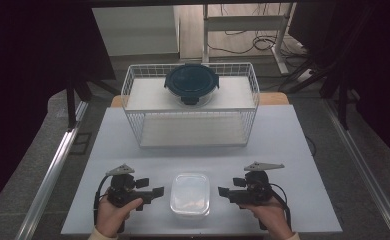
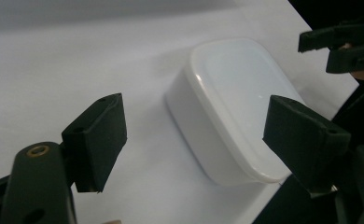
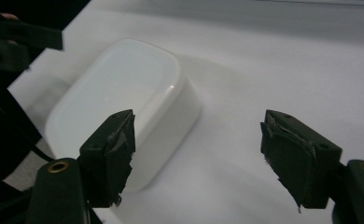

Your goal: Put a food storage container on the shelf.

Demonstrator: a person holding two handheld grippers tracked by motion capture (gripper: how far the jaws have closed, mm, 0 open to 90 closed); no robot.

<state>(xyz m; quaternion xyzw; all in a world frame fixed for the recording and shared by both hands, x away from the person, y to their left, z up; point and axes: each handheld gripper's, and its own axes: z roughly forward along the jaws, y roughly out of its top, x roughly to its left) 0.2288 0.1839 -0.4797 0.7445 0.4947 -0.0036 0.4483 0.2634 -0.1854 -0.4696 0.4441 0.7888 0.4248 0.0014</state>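
Lying between the left hand-held gripper (image 1: 155,192) and right hand-held gripper (image 1: 222,191), both with jaws apart and empty, the white lidded container (image 1: 190,194) looks light, rigid, smooth-sided; pinching its long side walls seems safest.

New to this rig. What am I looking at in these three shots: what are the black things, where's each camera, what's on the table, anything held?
There is no robot arm here. A person holds a hand-held two-jaw tool in each hand: the left gripper and the right gripper.

The high view comes from a fixed camera above the person, looking forward and down on the white table. The other two views come from cameras riding on each gripper, looking along its own black jaws.

A white lidded container sits on the table between the two grippers. Farther back stands a white wire basket, with a round container with a dark lid in it.

Nothing is held: both grippers' jaws stand open, on either side of the white container.
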